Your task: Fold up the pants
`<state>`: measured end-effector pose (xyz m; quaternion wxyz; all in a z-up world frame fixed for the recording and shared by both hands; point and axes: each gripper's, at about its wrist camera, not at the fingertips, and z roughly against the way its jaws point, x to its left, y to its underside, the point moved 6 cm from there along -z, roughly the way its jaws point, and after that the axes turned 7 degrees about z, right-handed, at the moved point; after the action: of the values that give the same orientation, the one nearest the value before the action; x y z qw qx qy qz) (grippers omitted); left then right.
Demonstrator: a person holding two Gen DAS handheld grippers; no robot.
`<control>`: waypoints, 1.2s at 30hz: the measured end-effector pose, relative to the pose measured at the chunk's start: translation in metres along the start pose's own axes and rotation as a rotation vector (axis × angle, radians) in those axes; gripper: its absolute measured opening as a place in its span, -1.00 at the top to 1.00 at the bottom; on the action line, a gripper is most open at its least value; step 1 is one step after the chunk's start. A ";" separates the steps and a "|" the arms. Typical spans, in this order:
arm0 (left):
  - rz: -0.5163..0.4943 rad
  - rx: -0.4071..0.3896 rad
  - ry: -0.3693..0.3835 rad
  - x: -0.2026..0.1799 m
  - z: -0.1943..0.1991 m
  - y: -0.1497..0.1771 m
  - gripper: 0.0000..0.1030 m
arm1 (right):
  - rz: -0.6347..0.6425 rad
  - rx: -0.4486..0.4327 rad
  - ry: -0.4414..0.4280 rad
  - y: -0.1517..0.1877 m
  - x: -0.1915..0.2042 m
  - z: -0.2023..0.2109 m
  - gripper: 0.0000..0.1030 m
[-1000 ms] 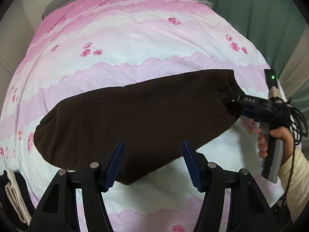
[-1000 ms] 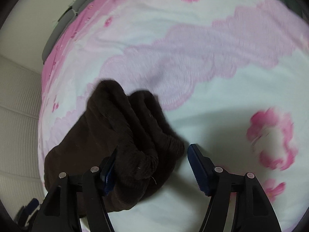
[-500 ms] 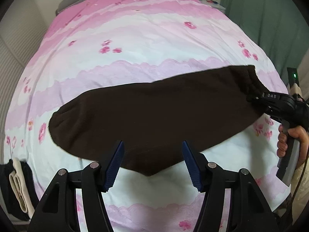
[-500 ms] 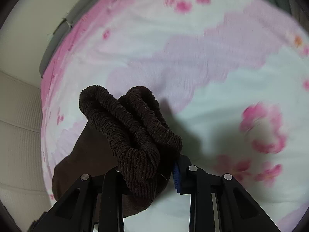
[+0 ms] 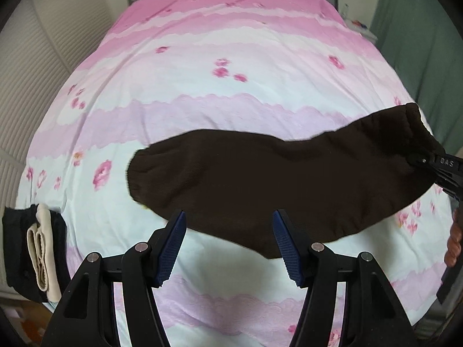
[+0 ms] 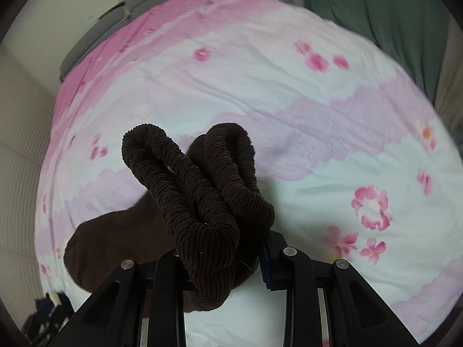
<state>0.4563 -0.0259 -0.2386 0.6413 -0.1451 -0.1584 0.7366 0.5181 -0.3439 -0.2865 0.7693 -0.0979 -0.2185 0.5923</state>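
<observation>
right hand-held gripper (image 6: 220, 263) clenched on brown pants (image 5: 275, 179) waistband | left hand-held gripper (image 5: 228, 245) released, empty | pants over pink bed (image 5: 231, 92)

- the right tool (image 6: 222, 256) has closed on the bunched waistband of the brown pants (image 5: 275, 179); a second ago its blue pads stood wide apart around it.
- the waistband end now rides higher off the bed (image 5: 202, 101), its far end drawn in rightward.
</observation>
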 end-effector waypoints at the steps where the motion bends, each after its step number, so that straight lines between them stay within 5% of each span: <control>1: 0.009 -0.006 0.005 0.008 0.003 -0.003 -0.19 | 0.014 -0.009 -0.001 -0.002 0.011 0.008 0.44; 11: 0.045 -0.039 0.054 0.092 0.022 -0.026 -0.19 | 0.178 -0.032 0.052 0.005 0.143 0.036 0.43; 22: 0.050 -0.010 0.060 0.198 0.004 -0.023 -0.19 | 0.281 0.019 0.141 0.040 0.283 -0.004 0.43; 29: 0.057 0.002 0.056 0.239 -0.011 -0.025 -0.19 | 0.412 0.133 0.208 0.083 0.350 -0.054 0.42; 34: 0.116 -0.005 0.043 0.262 -0.016 -0.031 -0.28 | 0.506 0.187 0.281 0.109 0.373 -0.073 0.25; 35: 0.121 -0.008 0.036 0.265 -0.017 -0.033 -0.28 | 0.522 0.193 0.291 0.112 0.375 -0.074 0.11; 36: 0.125 -0.011 0.031 0.268 -0.018 -0.034 -0.28 | 0.534 0.199 0.285 0.116 0.379 -0.075 -0.27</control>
<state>0.4583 0.2445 -0.2436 0.5957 -0.1696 -0.1433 0.7720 0.5282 0.0579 -0.3165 0.6152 -0.1581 -0.0162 0.7722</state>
